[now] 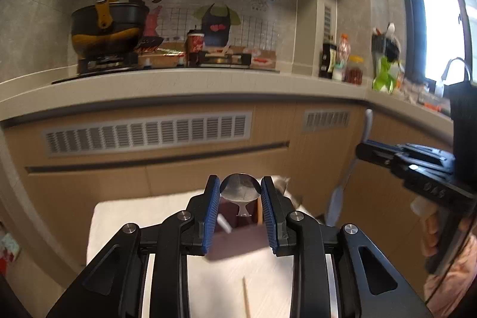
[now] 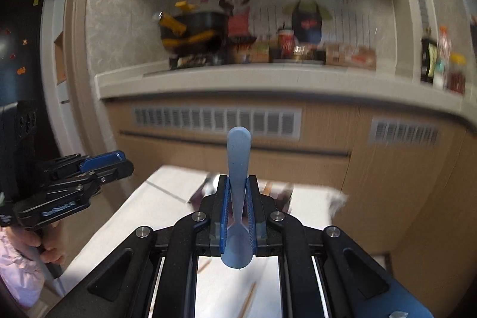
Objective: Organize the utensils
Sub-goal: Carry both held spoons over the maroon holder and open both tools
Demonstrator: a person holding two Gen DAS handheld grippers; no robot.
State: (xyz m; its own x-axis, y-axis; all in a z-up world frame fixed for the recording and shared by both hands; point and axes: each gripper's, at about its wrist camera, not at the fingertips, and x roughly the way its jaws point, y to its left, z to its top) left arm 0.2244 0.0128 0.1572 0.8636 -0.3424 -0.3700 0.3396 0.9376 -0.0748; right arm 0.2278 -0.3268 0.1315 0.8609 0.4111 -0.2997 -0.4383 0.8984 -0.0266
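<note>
A long kitchen counter (image 1: 184,85) runs across the back, with a black and yellow pot (image 1: 104,26) on the stove at about ten o'clock in the left wrist view and bottles (image 1: 337,61) toward two o'clock. Below it, at six o'clock, stands the white table (image 1: 125,216), where a dark box (image 1: 235,240) sits and a thin wooden stick (image 1: 246,300) lies nearer the camera. The left gripper (image 1: 241,191) has its blue fingers (image 1: 211,216) clamped on the round bowl of a metal spoon (image 1: 240,188), held above the box. The right gripper (image 2: 238,210) has its fingers (image 2: 224,216) pressed together on the neck of a blue spoon (image 2: 238,157), handle pointing up toward twelve o'clock, bowl hanging below the fingers.
</note>
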